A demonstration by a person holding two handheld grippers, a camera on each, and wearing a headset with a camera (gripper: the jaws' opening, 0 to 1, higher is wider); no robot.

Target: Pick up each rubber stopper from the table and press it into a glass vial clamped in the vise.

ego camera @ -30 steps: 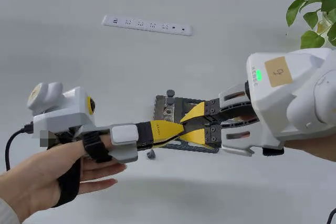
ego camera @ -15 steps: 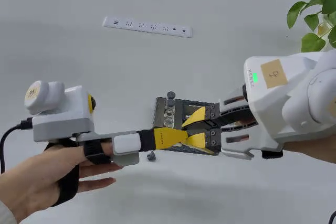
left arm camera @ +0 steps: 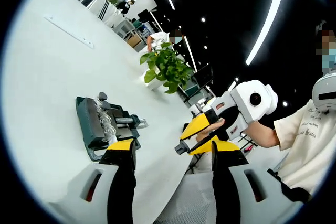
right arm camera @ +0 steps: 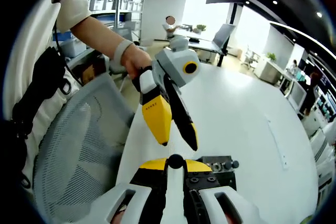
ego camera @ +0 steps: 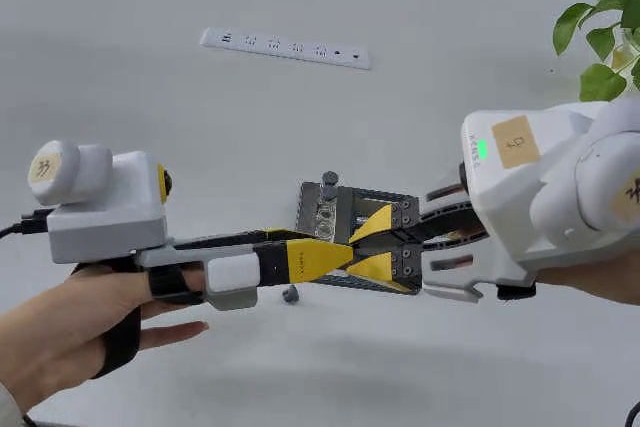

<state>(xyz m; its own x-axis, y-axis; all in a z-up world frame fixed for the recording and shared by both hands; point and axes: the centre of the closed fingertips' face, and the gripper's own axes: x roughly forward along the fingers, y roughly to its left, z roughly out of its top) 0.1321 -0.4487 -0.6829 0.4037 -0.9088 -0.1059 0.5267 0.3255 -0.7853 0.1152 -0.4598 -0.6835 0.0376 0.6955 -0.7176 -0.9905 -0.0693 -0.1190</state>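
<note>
1. Table (ego camera: 150, 127): white, and all the work is set on it.
2. Right gripper (right arm camera: 175, 167): the jaws are closed on a dark stopper (right arm camera: 175, 159), pinched at the tips. The tips are held over the vise, just right of the vial row. This gripper is judged the nearer one for pressing.
3. Left gripper (left arm camera: 172, 150): the jaws are apart with nothing between them. It is reached in from the left and crosses in front of the right jaws.
4. Vise (ego camera: 352, 203): dark, with its near half covered by the crossing jaws in the head view.
5. Vials (ego camera: 322, 219): clamped at the vise's left end in a row running away from the person. The far ones are plugged (ego camera: 329, 180). How many are open cannot be told.
6. Loose stopper (ego camera: 290, 294): on the table, near the vise's front-left corner and below the left jaws, which are the nearer to it.
</note>
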